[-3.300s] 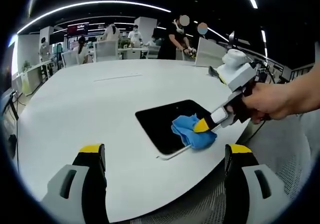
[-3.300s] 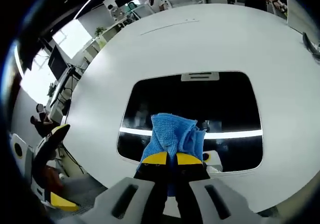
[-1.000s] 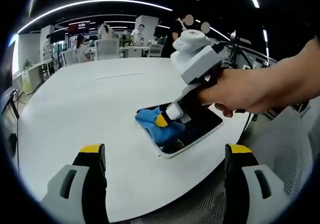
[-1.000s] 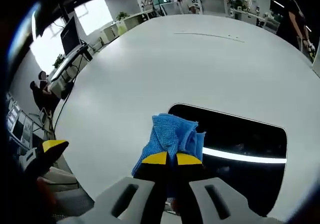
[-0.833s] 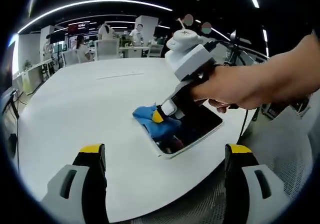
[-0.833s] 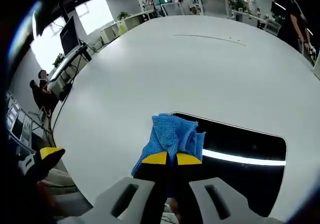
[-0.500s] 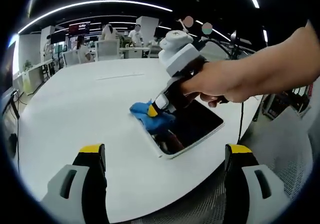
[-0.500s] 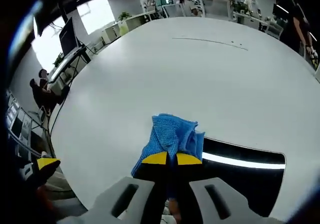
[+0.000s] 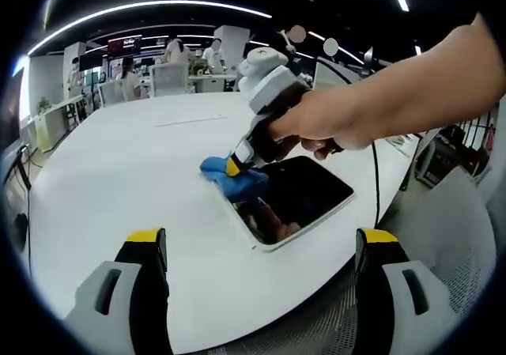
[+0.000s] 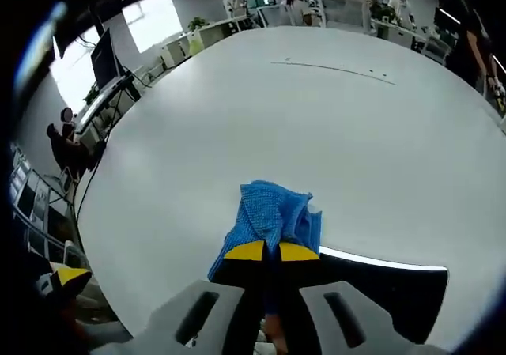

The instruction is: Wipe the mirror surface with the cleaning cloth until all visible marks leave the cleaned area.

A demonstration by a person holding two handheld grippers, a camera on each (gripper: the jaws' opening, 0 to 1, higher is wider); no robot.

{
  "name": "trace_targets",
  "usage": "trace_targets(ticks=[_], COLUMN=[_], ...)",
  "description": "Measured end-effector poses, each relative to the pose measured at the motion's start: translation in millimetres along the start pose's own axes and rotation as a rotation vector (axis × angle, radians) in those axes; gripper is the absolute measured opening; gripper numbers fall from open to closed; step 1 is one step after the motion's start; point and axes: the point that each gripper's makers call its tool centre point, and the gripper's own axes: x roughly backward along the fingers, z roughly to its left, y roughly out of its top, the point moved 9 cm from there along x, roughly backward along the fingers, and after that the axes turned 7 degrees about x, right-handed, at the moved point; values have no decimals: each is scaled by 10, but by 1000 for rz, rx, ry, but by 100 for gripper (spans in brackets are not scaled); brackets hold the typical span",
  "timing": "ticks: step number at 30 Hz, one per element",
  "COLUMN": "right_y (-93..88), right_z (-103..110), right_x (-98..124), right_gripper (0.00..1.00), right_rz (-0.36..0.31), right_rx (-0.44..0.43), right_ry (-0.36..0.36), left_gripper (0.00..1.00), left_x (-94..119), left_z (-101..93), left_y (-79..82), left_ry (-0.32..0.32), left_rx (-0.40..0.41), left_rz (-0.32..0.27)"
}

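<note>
A dark rectangular mirror (image 9: 296,197) lies flat on the white table (image 9: 142,165) near its edge. The blue cleaning cloth (image 9: 231,180) rests on the mirror's far-left corner, half over the rim onto the table. My right gripper (image 9: 232,166), held by a hand (image 9: 316,126), is shut on the cloth. In the right gripper view the cloth (image 10: 273,213) bunches above the closed yellow tips of the right gripper (image 10: 271,251), with a strip of mirror (image 10: 379,280) to the right. My left gripper (image 9: 261,244) stands open near the table edge, holding nothing.
Desks, chairs and people (image 9: 170,54) fill the office behind the table. A white mesh chair (image 9: 443,244) stands to the right of the table edge. A cable (image 9: 375,193) hangs from the right gripper across the mirror's right side.
The right gripper has dragged the cloth leftward across the mirror, from mid-surface to its far-left corner and partly onto the table. The left gripper has stayed put.
</note>
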Motion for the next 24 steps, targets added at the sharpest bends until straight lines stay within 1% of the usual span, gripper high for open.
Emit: trace_targets(ticks=[11, 24], right_y=[-42, -129], right_z=[-31, -213], right_x=[52, 128], right_gripper=[0, 0], right_rz=[-5, 1], right_rx=[-17, -31], right_ry=[9, -4], left_gripper=[99, 99], left_x=[3, -7], left_z=[1, 3], left_y=[2, 5], left_ry=[2, 3], left_rx=[0, 2], left_rz=[2, 4])
